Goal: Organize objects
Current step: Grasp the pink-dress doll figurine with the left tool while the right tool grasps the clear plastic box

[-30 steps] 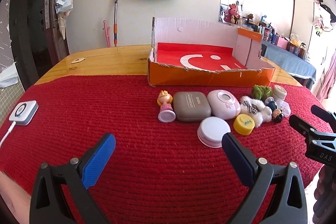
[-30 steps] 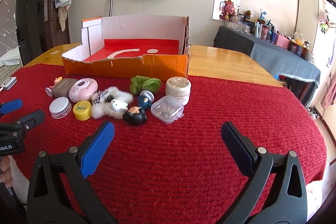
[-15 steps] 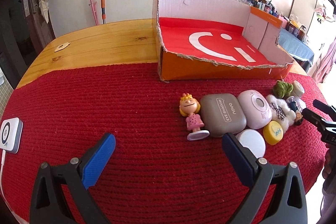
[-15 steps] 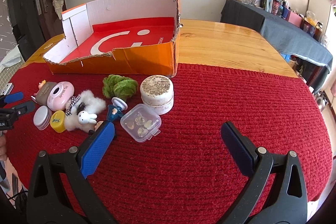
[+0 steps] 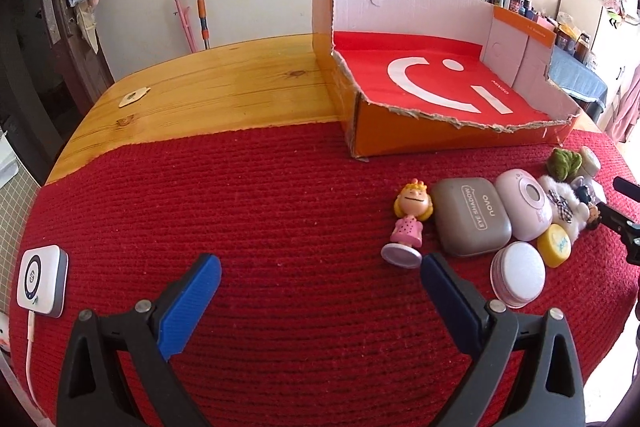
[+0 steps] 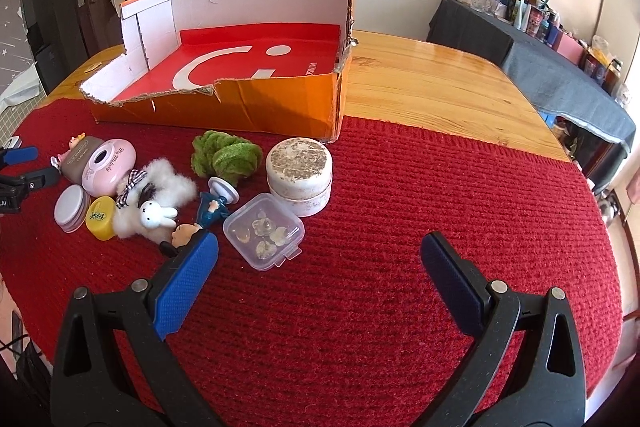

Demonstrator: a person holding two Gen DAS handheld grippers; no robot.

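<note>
Red mat [image 5: 280, 195] holds clustered trinkets (box [image 6: 240, 107] behind); both grippers [image 5: 320, 283] [image 6: 320, 267] gape, empty.

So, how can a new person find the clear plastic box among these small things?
Start at the orange cardboard box on the red mat. In front of its right corner stands a round white jar; the clear plastic box touches the jar's near side. It alone is see-through.

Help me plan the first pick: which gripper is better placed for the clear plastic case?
Right. The right gripper is open with the clear plastic case just ahead; the left gripper faces the figurine.
</note>
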